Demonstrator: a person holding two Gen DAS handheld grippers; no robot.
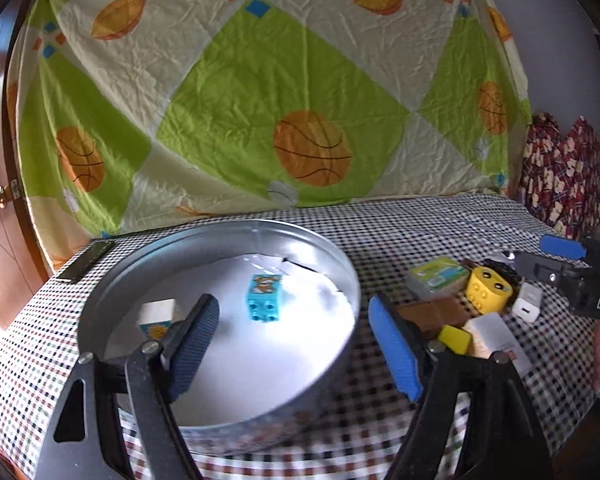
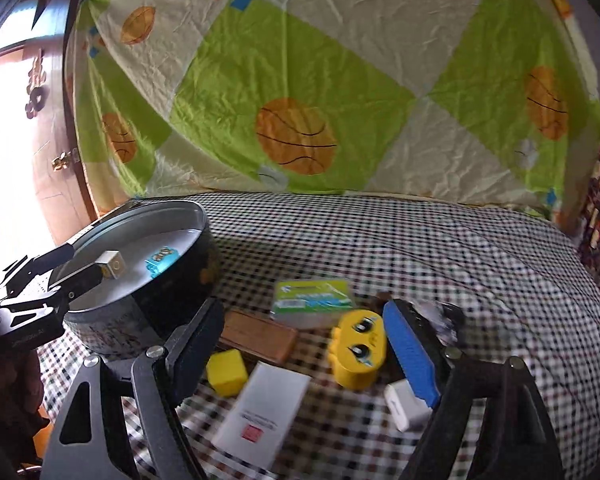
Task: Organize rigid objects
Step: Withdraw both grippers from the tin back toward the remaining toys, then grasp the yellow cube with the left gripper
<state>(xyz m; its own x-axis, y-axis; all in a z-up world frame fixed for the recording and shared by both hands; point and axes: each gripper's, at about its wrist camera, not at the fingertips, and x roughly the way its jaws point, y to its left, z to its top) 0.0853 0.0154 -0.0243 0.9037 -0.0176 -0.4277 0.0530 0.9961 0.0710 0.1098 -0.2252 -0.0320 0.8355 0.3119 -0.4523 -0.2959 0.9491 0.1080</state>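
Note:
A round metal tin point(image 1: 340, 264) sits on the checked table; it also shows in the right wrist view point(image 2: 204, 240). Inside lie a turquoise brick point(image 1: 263, 295) and a white cube point(image 1: 158, 314). My left gripper point(image 1: 296, 344) is open and empty, straddling the tin's right rim. My right gripper point(image 2: 306, 354) is open and empty above a loose pile: a yellow toy head point(image 2: 360, 354), a yellow cube point(image 2: 226, 372), a white box point(image 2: 262, 412), a brown block point(image 2: 260, 338), a green pack point(image 2: 312, 300) and a white charger point(image 2: 404, 402).
A basketball-print sheet point(image 1: 260, 100) hangs behind the table. A dark flat bar point(image 1: 86, 266) lies at the table's far left corner. A wooden door point(image 2: 56, 152) stands at the left. Patterned red fabric point(image 1: 560, 168) is piled at the right.

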